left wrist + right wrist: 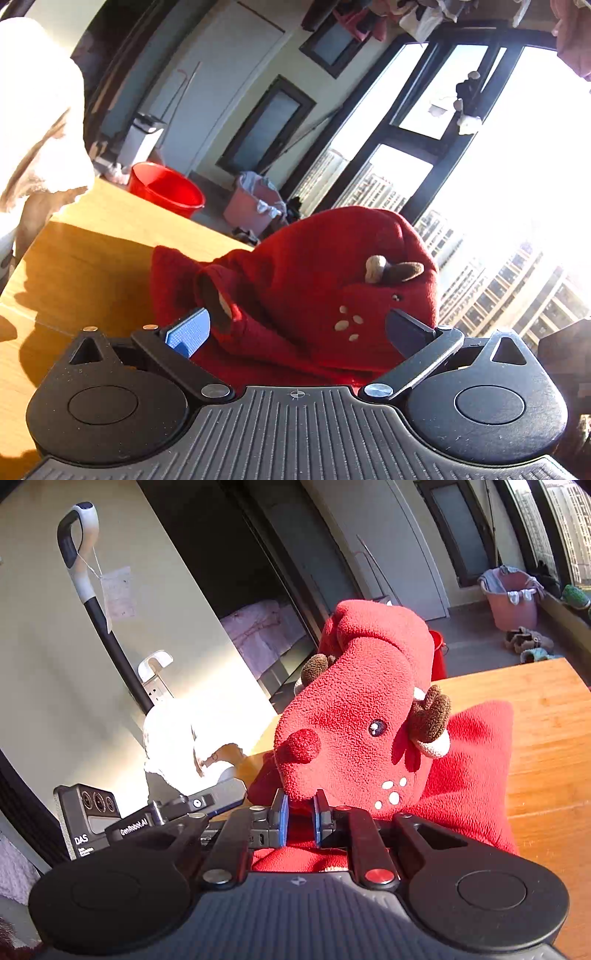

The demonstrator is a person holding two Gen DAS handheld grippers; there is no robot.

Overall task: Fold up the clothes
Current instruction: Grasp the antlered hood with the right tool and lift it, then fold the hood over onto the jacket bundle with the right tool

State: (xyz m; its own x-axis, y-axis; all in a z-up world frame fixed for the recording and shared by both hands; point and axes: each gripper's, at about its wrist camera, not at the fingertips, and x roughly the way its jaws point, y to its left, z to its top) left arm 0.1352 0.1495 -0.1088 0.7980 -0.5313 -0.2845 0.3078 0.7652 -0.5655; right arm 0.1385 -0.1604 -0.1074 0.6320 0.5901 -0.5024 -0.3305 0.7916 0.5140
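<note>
A: Nearest in the right wrist view, the right gripper (301, 818) is pinched tight on a fold of the red fleece garment (354, 716), its blue pads all but meeting on the cloth right at the tips.

B: And the left gripper (297, 328)?

A: Spread wide and holding nothing. The same garment (314, 280) bulges just ahead of it and between its fingers, without either pad pressing on it.

B: How does the garment lie?

A: Bunched on the wooden table (546, 716). From the right gripper it rises up and away, the reindeer-face hood (343, 716) standing tall with its brown antlers out to the sides, while the rest trails off to the right across the wood. No clear long axis until it is spread.

B: So which hand leads?

A: Likely the right, already gripping; the left is close enough to take a second edge.

B: Beyond that?

A: A white cloth (177, 734) left of the garment, and a red basin (166, 188) on the floor past the table's far edge.
</note>
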